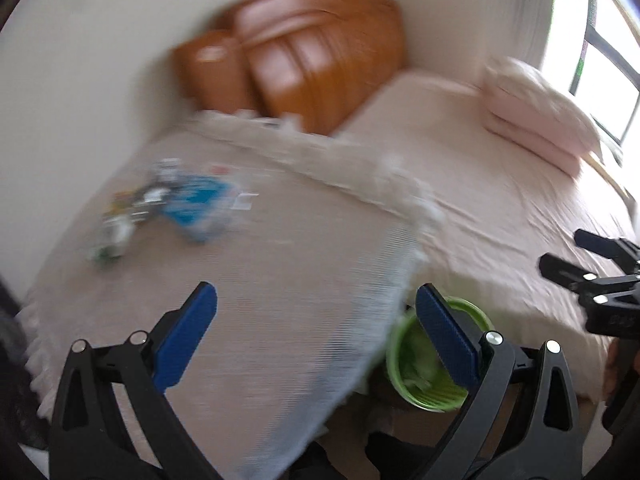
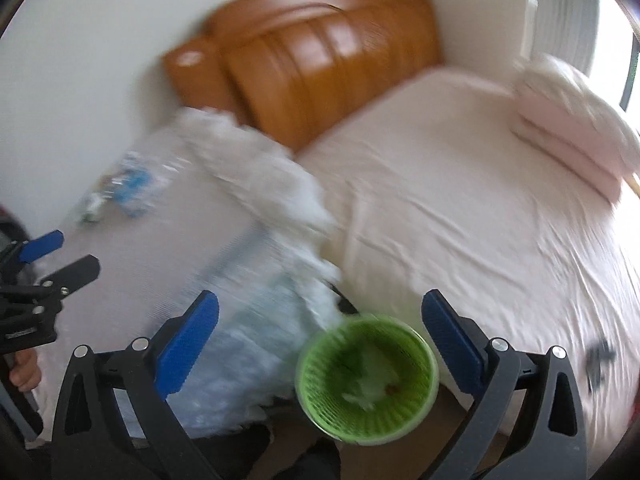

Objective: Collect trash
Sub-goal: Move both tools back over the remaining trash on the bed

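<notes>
Both views blurred. Green bin [image 2: 366,380] on floor between covered table [image 1: 260,280] and bed [image 2: 460,220]. Bin holds pale crumpled scraps, at least 1 clump; contents otherwise too smeared to sort. So some trash already appears collected.

Still left: a cluster of litter [image 1: 172,204] on the far side of the table near the wall, including a blue-and-white wrapper and small packets. Count unclear.

Left gripper [image 1: 316,332]: jaws spread wide, nothing between the blue pads. Right gripper [image 2: 320,340]: jaws also wide apart, nothing held; bin sits below it. Judgement: task is part done, table litter remains.
</notes>
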The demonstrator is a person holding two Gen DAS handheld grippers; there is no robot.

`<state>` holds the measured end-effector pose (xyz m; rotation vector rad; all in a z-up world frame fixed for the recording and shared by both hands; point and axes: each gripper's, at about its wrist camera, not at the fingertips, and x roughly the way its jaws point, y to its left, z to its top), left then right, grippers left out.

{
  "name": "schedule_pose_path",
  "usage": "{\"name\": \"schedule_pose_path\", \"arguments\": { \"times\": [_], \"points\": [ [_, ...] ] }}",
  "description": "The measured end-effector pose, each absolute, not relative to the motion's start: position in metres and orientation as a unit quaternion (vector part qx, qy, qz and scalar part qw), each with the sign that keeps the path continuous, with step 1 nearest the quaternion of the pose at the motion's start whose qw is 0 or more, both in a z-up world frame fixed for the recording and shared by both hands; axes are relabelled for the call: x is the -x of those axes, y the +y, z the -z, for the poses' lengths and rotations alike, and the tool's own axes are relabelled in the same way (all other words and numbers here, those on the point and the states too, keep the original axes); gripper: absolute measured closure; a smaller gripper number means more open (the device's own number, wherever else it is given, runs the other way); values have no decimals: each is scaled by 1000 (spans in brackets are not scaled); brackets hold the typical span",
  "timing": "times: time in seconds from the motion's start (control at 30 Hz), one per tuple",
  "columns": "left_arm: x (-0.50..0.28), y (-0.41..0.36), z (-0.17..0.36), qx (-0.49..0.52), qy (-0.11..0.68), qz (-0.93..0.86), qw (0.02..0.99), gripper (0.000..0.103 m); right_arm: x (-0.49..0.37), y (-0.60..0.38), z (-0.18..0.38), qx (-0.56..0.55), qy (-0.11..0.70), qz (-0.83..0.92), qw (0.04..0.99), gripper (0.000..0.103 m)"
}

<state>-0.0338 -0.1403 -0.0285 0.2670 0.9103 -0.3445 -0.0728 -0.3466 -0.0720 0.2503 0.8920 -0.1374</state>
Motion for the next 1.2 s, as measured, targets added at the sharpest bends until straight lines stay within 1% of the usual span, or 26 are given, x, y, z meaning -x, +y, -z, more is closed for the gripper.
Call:
{"name": "schedule_pose_path", "arguments": {
  "times": [0.13,0.37,0.5,0.7,0.83,1.07,1.2],
  "points": [
    [23,-81,19,-107,422,107,894,8,34,-298,52,-100,410,13,906,2],
    [10,-3,23,-67,425,42,902,8,-9,-230,46,-65,411,-49,908,2],
    [6,18,26,-62,427,33,902,8,-25,-207,47,-49,416,-62,906,2],
    [-10,37,36,-58,436,28,898,8,-39,-191,50,-59,427,-68,900,2],
    [-31,48,51,-85,440,31,894,8,-44,-186,56,-64,439,-60,894,2],
    [-99,64,86,-127,458,55,878,8,-47,-183,69,-69,463,-26,883,2],
    [-137,66,99,-213,436,117,866,8,-48,-183,78,-74,481,-4,873,2]
  ]
}}
